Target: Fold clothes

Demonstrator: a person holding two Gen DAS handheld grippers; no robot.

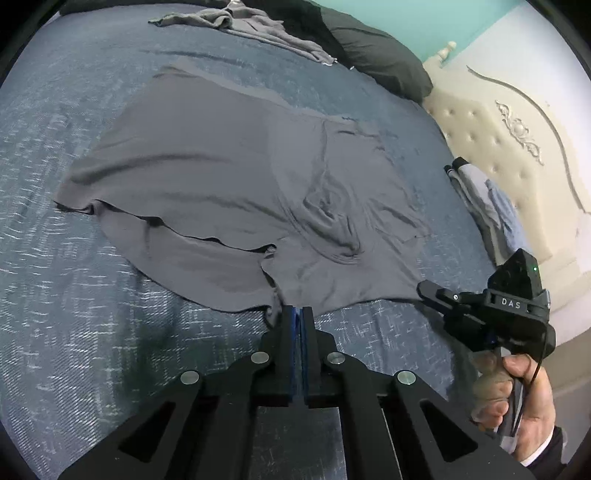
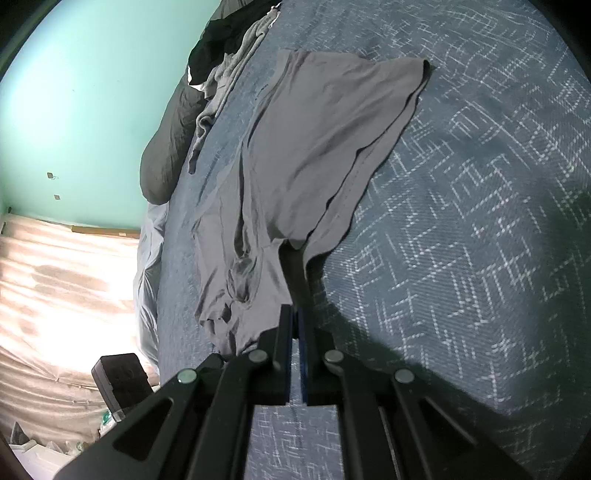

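across the middle of the bed (image 1: pixel 92 332), on its blue patterned cover, a grey garment (image 1: pixel 207 173) lies spread but rumpled, with a bunched ridge of folds toward three o'clock of its centre in the left wrist view. the step in hand looks like the start of a fold: both grippers are at the near hem, as if to lift or drag it. the left gripper (image 1: pixel 298 314) sits at six o'clock of the cloth, its jaws together, and the hem edge meets its tips; a pinch of fabric seems caught there, though how much is hard to tell. the right gripper (image 1: pixel 424 288), held in a person's hand (image 1: pixel 524 398) at four o'clock in the same view, reaches the hem corner; in its own view its jaws (image 2: pixel 297 314) are also together with a taut flap of grey cloth rising from the tips toward twelve o'clock, so it appears clamped on the garment. next, i judge, both ends need to travel evenly so the hem stays straight, and the wrinkled ridge wants smoothing first. a second grey garment (image 1: pixel 258 26) and a dark pillow (image 1: pixel 376 55) lie at twelve to one o'clock, well apart, beside the cream headboard (image 1: pixel 498 147).
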